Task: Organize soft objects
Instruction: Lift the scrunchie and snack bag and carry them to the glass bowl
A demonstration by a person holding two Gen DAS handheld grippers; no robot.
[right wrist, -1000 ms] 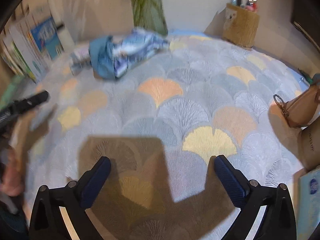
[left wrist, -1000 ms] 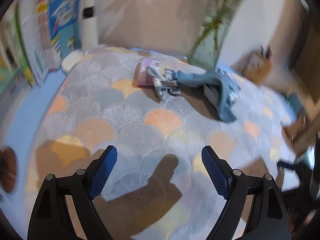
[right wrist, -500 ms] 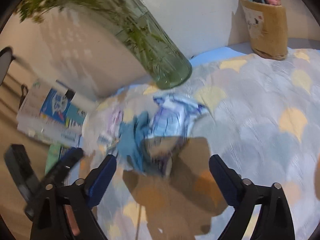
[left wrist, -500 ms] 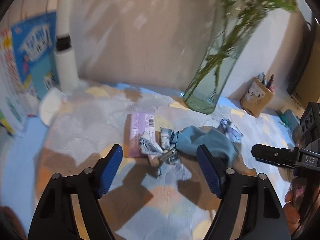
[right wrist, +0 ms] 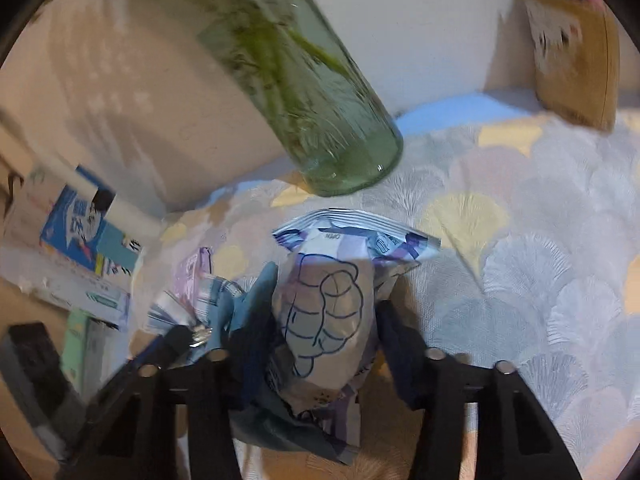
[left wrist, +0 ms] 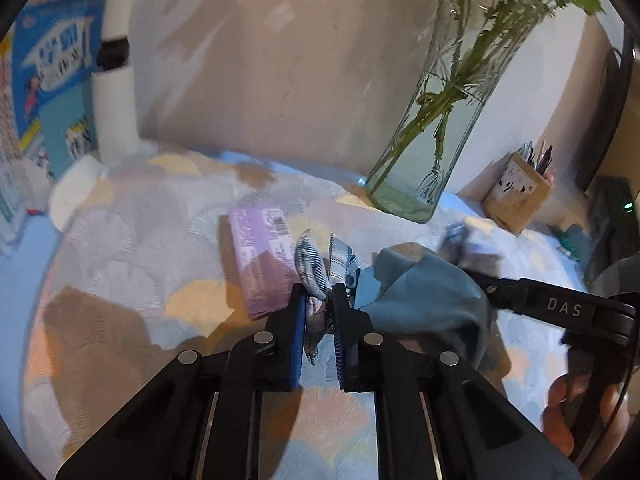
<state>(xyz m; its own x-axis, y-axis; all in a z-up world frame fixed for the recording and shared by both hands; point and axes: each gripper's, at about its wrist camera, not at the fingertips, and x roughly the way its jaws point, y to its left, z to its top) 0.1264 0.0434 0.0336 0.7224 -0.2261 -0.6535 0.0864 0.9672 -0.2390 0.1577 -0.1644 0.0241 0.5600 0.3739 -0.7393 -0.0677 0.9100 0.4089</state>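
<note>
L gripper (left wrist: pixel 319 312) is clamped tight on the plaid cloth (left wrist: pixel 320 264) dead ahead at 12, while R gripper (right wrist: pixel 326 344) is closing round the printed pouch (right wrist: pixel 332 308), its long axis running 12-to-6 btwn the jaws, blue cloth (right wrist: pixel 256 300) just at 9.

A lived-in home, likely a desk or table against a plain wall. A patterned tablecloth (left wrist: pixel 120 264) with fan shapes in orange, yellow and grey fills the lower frame. At upper right stands a glass vase (left wrist: pixel 436 128) of green stems, and a pen holder (left wrist: pixel 516 192) at far right. Children's picture books (left wrist: pixel 52 80) lean at upper left beside a white cylinder (left wrist: pixel 114 116)
</note>
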